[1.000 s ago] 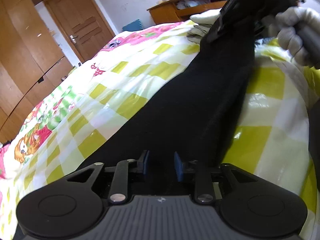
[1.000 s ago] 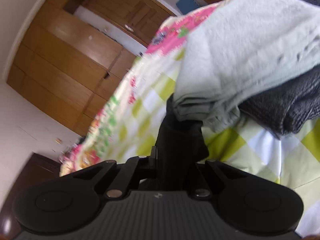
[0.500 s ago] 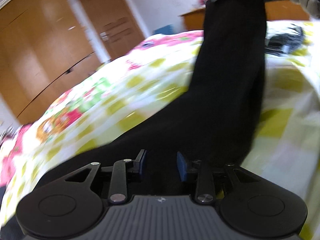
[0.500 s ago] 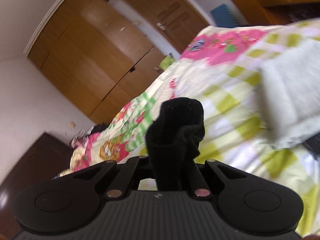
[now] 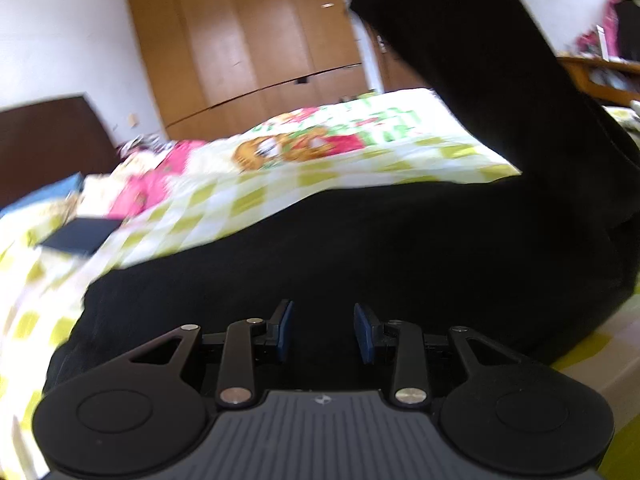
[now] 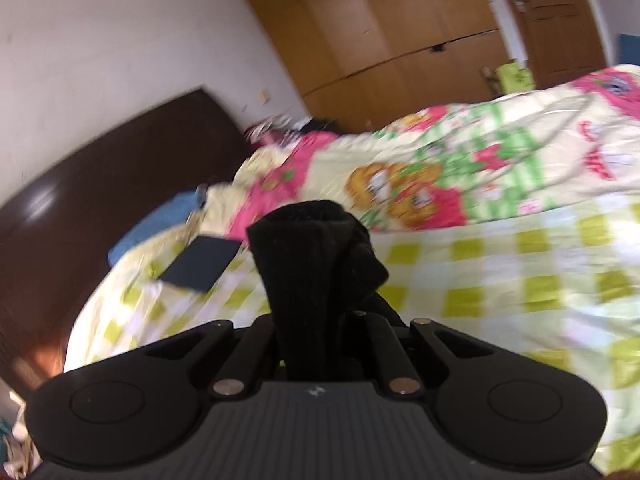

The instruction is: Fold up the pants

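Note:
The black pants [image 5: 360, 248] lie across the checked quilt [image 5: 248, 196], with one end lifted up to the top right of the left wrist view. My left gripper [image 5: 323, 332] sits low over the pants, its blue pads apart with a gap and nothing between them. My right gripper [image 6: 320, 320] is shut on a bunched end of the black pants [image 6: 316, 256], held up above the quilt [image 6: 500, 264]. The fingertips are hidden by the cloth.
A dark flat rectangle [image 6: 200, 263] lies on the quilt near the pillow end, also in the left wrist view [image 5: 80, 236]. A blue cloth [image 6: 160, 224] lies by the dark headboard [image 6: 100, 184]. Wooden wardrobes [image 5: 248, 40] stand behind the bed.
Both grippers have swung toward the headboard end of the bed. The right gripper has lifted the pants end high and carried it over, away from the grey folded clothes. The left stays open.

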Tool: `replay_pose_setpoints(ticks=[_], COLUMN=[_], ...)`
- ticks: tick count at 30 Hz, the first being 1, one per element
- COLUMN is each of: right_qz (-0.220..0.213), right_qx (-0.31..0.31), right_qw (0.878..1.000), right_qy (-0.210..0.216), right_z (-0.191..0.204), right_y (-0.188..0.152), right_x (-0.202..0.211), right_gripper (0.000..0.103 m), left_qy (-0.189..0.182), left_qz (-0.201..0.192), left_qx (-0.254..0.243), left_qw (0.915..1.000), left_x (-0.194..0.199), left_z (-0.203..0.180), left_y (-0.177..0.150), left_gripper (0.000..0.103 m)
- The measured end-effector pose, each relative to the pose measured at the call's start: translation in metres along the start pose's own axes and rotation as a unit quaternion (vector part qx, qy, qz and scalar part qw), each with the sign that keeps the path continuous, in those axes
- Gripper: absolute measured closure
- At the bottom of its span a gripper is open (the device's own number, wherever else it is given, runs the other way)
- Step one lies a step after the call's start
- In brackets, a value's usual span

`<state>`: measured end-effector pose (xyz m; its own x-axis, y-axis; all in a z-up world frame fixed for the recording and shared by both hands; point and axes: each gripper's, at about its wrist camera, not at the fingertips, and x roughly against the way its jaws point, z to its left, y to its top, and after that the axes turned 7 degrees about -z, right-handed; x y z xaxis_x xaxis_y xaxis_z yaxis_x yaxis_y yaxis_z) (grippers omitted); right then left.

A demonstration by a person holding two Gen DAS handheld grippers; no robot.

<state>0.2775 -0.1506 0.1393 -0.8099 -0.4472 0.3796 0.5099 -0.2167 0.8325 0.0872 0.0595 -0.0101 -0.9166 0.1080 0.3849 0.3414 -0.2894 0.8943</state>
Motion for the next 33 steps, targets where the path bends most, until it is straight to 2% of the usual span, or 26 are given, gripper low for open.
replay_pose_setpoints(ticks=[3,7,11,15,22,23,27,33], right_qz=[0.039,0.088,0.123,0.159,0.136,0.125,0.11,0.134], right_qx=[0.044,0.104,0.203,0.25,0.351,0.359,0.339,0.37], right_qw=[0.998,0.99,0.971,0.955,0.926,0.925,0.934,0.919], right_qy=[0.004,0.023,0.023,0.021,0.021,0.02,0.013,0.029], right_z=[0.04,0.094,0.148,0.173,0.208,0.212,0.22,0.244], right_y=[-0.023,-0.06,-0.101,-0.134,-0.157,-0.155,-0.139,-0.166], right_x=[-0.049,-0.091,-0.123,-0.147,-0.146,-0.145,-0.148,-0.164], right_gripper=[0.096,0.096,0.096,0.096,0.096,0.096,0.096,0.096], left_qy=[0.02,0.04,0.053,0.044,0.033,0.031,0.026,0.02], left_qz=[0.007,0.011,0.017,0.013,0.027,0.03,0.036,0.035], left_qx=[0.02,0.057,0.067,0.105,0.17,0.173,0.17,0.179], left_qw=[0.9996,0.9975,0.9962,0.9934,0.9845,0.9839,0.9844,0.983], left_x=[0.003,0.01,0.016,0.02,0.011,0.009,-0.001,-0.005], left_z=[0.02,0.038,0.049,0.062,0.078,0.079,0.08,0.086], left_y=[-0.011,-0.022,-0.034,-0.037,-0.044,-0.044,-0.044,-0.045], left_gripper=[0.055,0.055,0.05,0.049,0.05,0.05,0.05,0.05])
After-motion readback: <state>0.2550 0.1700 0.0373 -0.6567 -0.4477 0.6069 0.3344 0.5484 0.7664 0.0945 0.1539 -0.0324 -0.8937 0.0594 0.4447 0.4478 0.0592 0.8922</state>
